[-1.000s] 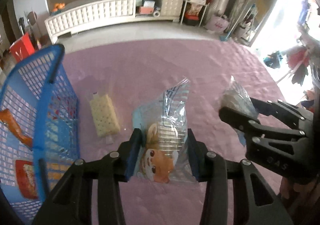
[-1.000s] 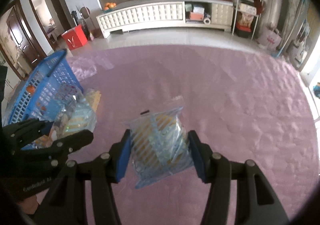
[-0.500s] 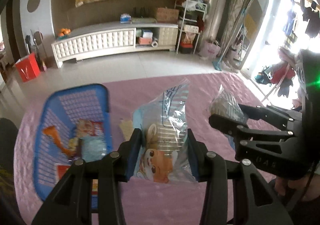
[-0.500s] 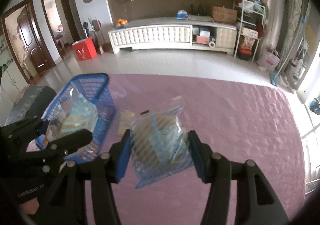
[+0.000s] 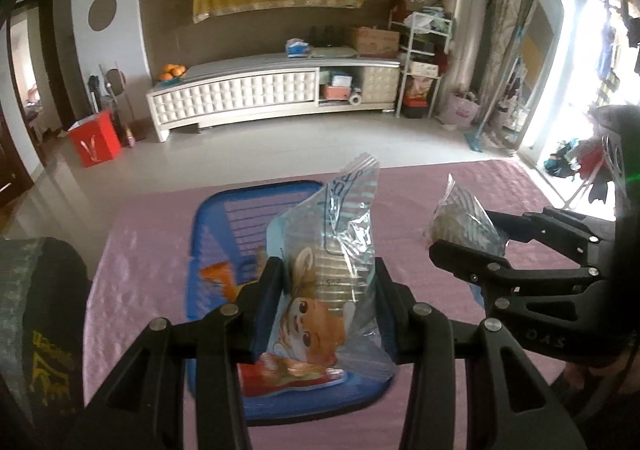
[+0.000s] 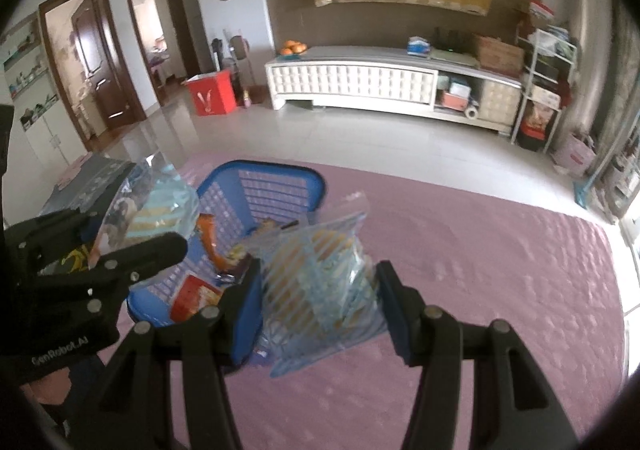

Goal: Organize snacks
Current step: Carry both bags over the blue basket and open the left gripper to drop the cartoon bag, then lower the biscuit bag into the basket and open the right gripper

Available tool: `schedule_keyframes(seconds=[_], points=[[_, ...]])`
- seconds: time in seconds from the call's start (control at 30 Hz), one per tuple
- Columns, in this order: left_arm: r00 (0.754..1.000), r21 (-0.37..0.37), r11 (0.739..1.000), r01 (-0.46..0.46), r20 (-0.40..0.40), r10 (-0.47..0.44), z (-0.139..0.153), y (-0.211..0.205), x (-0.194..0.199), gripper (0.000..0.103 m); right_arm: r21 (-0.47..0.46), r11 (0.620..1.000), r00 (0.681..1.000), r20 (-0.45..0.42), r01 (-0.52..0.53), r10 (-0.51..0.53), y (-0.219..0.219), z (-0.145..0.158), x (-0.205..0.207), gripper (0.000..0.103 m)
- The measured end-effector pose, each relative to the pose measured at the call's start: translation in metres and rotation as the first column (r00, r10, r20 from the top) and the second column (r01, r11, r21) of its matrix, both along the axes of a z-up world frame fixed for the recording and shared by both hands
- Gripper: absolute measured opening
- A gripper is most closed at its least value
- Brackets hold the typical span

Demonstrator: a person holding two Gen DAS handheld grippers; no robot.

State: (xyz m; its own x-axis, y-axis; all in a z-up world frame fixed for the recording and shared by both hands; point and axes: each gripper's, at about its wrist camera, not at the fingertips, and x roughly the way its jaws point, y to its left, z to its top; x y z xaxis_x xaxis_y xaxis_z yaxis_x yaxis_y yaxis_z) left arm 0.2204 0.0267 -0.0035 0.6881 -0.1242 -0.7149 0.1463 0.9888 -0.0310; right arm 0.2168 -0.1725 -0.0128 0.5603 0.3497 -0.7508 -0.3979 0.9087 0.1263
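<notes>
Fingers of the left gripper [image 5: 326, 306] clench a tiger-print snack bag [image 5: 320, 290], the right gripper [image 6: 318, 308] a striped snack bag [image 6: 320, 282], both above the blue basket [image 6: 280, 173] for dropping in.

A table under a pink quilted cloth [image 6: 500, 270] carries one thing directly — a blue plastic basket [image 6: 280, 181] standing near its far left part, holding a few snack packets [image 6: 196, 294] inside.

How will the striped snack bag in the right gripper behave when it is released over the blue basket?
The striped snack bag looks like thin, crinkled film, so it probably flops rather than staying upright. It seems light, so it may drop softly. Its glossy surface may slide off packets already in the blue basket.
</notes>
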Motion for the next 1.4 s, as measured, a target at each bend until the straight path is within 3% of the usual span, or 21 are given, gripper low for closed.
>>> schedule_keyframes(seconds=[0.33, 0.7, 0.73, 0.8, 1.07, 1.4], points=[[0.994, 0.068, 0.997, -0.028, -0.099, 0.035, -0.046, 0.03, 0.033, 0.041, -0.014, 0.998, 0.996, -0.063, -0.06, 0.059, 0.042, -0.034, 0.026, 0.06], [0.977, 0.125, 0.992, -0.025, -0.206, 0.05, -0.095, 0.033, 0.056, 0.043, -0.034, 0.998, 0.994, -0.105, -0.044, 0.04, 0.043, -0.056, 0.034, 0.06], [0.979, 0.129, 0.991, -0.023, -0.198, 0.048, -0.095, 0.031, 0.057, 0.045, -0.035, 0.998, 0.993, -0.108, -0.044, 0.04, 0.042, -0.057, 0.034, 0.06], [0.981, 0.137, 0.99, -0.029, -0.186, 0.055, -0.093, 0.03, 0.057, 0.061, -0.037, 0.998, 0.993, -0.115, -0.041, 0.036, 0.04, -0.058, 0.035, 0.06], [0.989, 0.089, 0.995, -0.047, -0.138, 0.059, -0.066, 0.04, 0.044, 0.061, -0.026, 0.999, 0.994, -0.105, -0.036, 0.033, 0.038, -0.044, 0.035, 0.06], [0.99, 0.03, 0.993, -0.112, -0.085, 0.115, -0.04, 0.082, 0.028, 0.061, -0.045, 0.995, 0.995, -0.052, -0.09, 0.087, 0.068, -0.02, 0.03, 0.06]])
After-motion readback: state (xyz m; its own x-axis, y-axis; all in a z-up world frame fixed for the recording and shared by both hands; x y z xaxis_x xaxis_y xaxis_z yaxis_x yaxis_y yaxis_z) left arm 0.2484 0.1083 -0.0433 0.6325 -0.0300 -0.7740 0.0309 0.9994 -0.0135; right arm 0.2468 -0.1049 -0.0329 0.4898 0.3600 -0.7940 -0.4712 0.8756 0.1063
